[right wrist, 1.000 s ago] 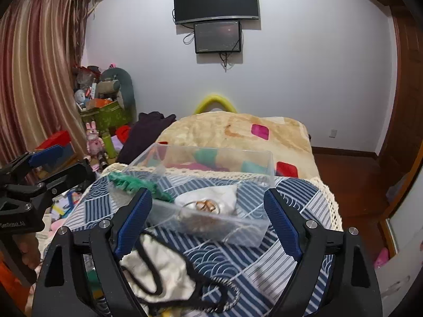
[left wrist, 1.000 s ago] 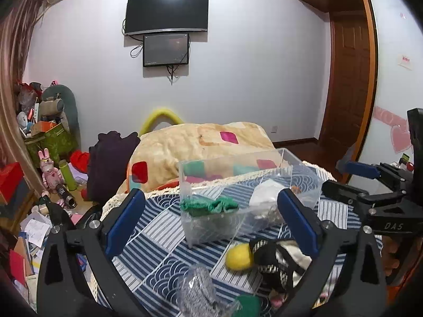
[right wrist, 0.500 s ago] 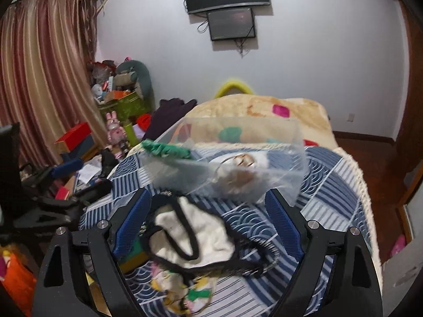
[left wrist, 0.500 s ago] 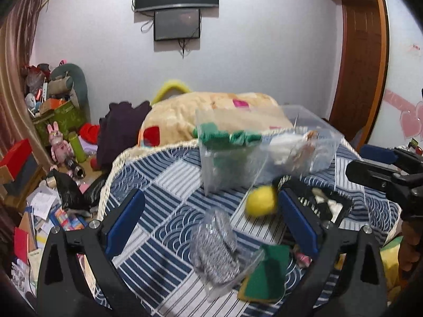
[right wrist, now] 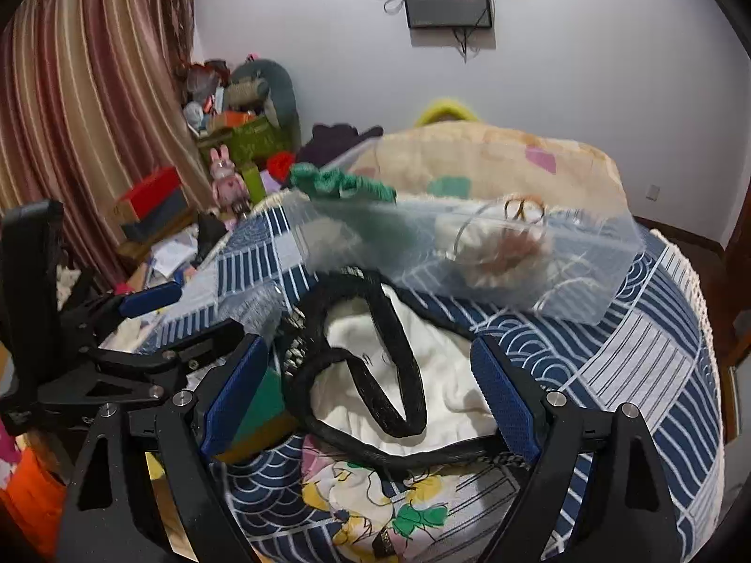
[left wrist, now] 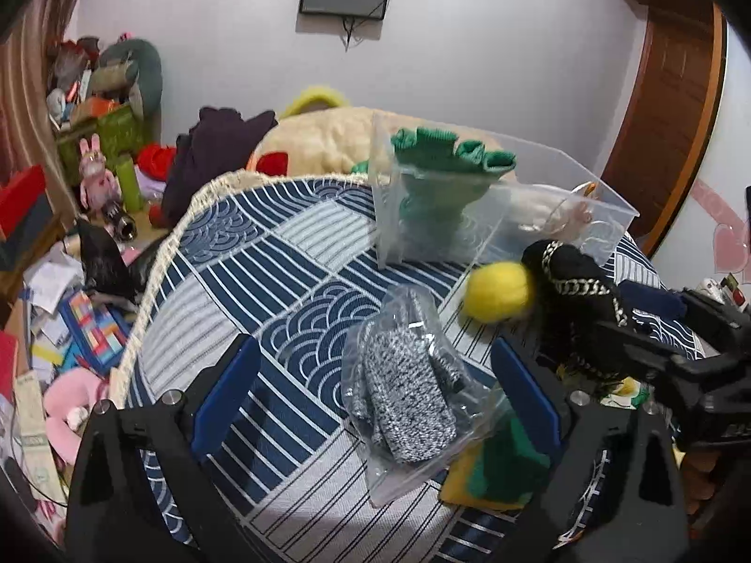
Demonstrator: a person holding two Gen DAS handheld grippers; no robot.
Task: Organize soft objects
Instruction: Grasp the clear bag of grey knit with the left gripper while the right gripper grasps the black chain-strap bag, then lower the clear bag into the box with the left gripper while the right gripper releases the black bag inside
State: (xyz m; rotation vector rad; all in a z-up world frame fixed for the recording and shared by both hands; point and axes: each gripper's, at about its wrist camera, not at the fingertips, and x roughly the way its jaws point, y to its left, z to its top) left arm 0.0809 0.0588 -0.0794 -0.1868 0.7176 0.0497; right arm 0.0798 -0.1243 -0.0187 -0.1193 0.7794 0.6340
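Holding our left gripper (left wrist: pixel 375 394) wide open over bagged knit (left wrist: pixel 406 399); our right gripper (right wrist: pixel 371 394) wide open, empty, over white bag (right wrist: pixel 422 375).

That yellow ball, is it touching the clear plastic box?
Cannot tell. In the left wrist view the yellow ball sits just below the clear box, blurred where they meet.

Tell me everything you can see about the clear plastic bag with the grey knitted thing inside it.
The clear plastic bag lies flat and crumpled on the blue-and-white patterned cloth, ahead of the open left gripper, untouched by it. Inside sits a folded black-and-white speckled knit. Its lower right corner overlaps a green and yellow cloth. The yellow ball lies apart, beyond it.
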